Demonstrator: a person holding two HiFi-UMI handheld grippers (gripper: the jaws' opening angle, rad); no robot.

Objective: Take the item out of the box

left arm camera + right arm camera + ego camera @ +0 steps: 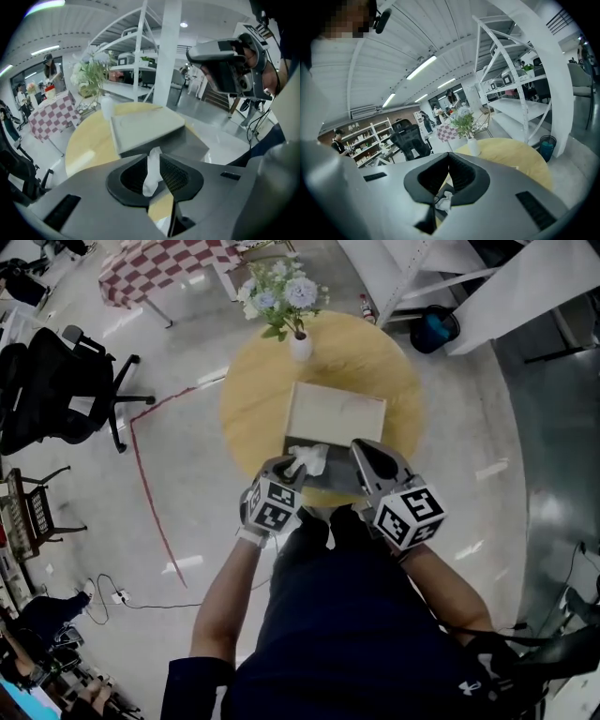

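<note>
Office-like workspace; swivel chair (pixel 58 381), white shelving racks (pixel 519 106), ceiling strip lights (pixel 421 67).

Box (pixel 335 418) on table (pixel 258 399), vase (pixel 300 346) behind box

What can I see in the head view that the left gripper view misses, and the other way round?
Head view only: the blue bin, the red floor line. Left gripper view only: a person in the background, the ceiling lights. Both show the box, the yellow table, the flower vase, and the white tissue pinched in the left gripper.
</note>
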